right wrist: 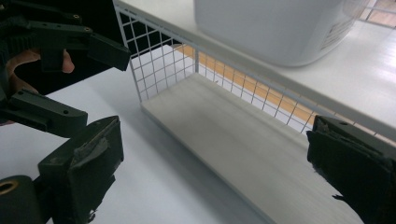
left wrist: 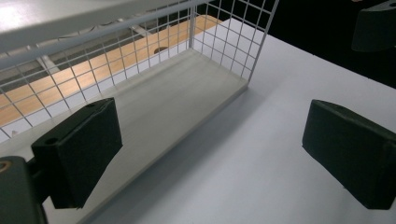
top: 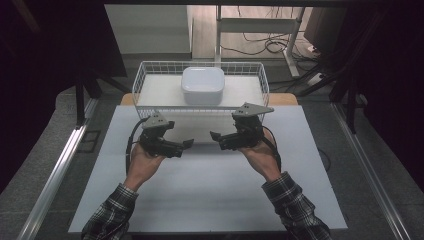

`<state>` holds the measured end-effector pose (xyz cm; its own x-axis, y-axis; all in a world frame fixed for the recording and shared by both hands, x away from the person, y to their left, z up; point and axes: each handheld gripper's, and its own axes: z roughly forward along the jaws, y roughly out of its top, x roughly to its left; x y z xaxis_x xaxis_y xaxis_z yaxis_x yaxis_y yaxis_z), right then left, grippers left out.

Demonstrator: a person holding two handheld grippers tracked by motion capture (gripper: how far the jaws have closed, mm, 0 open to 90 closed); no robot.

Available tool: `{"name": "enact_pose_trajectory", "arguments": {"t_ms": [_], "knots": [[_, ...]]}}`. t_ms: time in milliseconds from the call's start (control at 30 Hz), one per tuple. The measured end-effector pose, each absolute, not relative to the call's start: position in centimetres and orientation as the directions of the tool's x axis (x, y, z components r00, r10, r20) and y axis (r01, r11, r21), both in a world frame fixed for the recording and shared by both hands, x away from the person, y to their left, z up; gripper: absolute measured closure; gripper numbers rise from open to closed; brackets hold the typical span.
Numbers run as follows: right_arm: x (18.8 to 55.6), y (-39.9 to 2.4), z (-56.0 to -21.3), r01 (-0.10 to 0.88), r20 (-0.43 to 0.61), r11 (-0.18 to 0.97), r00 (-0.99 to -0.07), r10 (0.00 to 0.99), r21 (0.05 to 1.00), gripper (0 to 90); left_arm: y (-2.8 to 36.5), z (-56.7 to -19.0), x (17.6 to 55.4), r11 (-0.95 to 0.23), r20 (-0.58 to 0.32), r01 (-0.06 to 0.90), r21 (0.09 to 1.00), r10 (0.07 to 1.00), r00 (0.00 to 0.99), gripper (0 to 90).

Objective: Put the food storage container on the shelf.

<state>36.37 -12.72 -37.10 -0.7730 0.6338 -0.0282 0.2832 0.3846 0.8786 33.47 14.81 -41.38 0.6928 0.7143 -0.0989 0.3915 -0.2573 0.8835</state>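
Both grippers sit mid-table, pointing in at each other, and neither one holds a thing. The left gripper [top: 184,146] has its jaws spread wide; in the left gripper view the two black pads stand well apart with bare table between them. Same story for the right gripper [top: 216,137]: jaws parted, nothing between the pads [right wrist: 88,163] but the shelf's lower board. In the right gripper view the left gripper [right wrist: 51,70] shows at about 10 o'clock, also gaping.

Going outward: from the gap between the two grippers, the white wire basket [top: 142,75] is at 12 o'clock, just beyond them at the far edge of the white table [top: 210,195]. It's a two-level affair, with a pale wooden bottom board [right wrist: 243,140] and a white upper shelf [top: 160,90] inside the mesh walls. The white rounded container [top: 202,85] sits on that upper shelf, roughly centred, upright as far as I can tell, and well clear of both grippers.

Plaid sleeves [top: 112,212] come in from 6 o'clock. Cables [top: 265,45] lie on the floor past the basket, around 1 o'clock.
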Motion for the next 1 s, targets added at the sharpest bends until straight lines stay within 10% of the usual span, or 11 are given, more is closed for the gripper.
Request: {"name": "enact_pose_trajectory", "arguments": {"t_ms": [1000], "knots": [[33.5,-14.8,-41.2,0.279,-0.041,0.414,-0.787,0.616,0.867,0.0,14.9,-45.6,30.4,-0.272,-0.122,0.402,0.875,0.678,0.725,3.5]]}}
